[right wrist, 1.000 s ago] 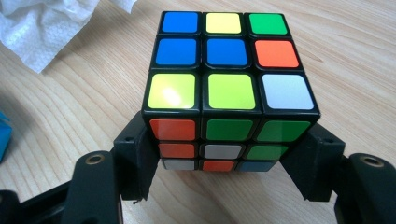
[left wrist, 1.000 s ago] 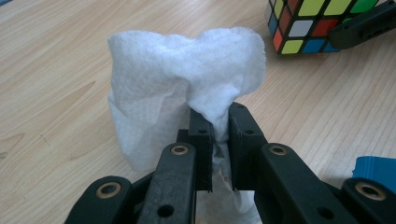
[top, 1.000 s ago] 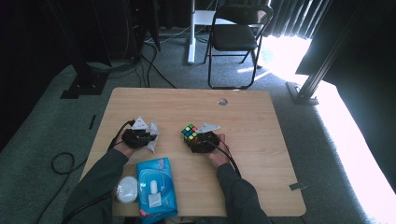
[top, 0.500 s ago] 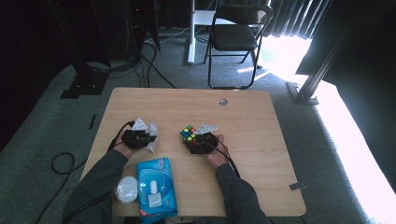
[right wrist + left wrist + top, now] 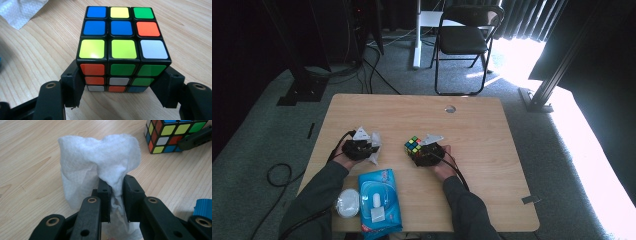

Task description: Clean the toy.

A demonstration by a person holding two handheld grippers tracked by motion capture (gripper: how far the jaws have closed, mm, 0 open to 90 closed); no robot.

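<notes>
One puzzle cube (image 5: 413,145), one white wipe (image 5: 373,146), one blue wipe pack (image 5: 379,200) and one white round lid (image 5: 347,202) sit on the worktop (image 5: 492,150), cube mid-worktop just right of the wipe. Left tongs (image 5: 116,187) have just been opening a little but their pads are pinching the bunched wipe, which stands up between them; right tongs (image 5: 122,85) are clamped on the cube's lower sides. The high view takes in pack, lid and a folding chair (image 5: 464,40) beyond the worktop, while the right gripper view gives the cube's blue, yellow, green, orange and white stickers close up.
</notes>
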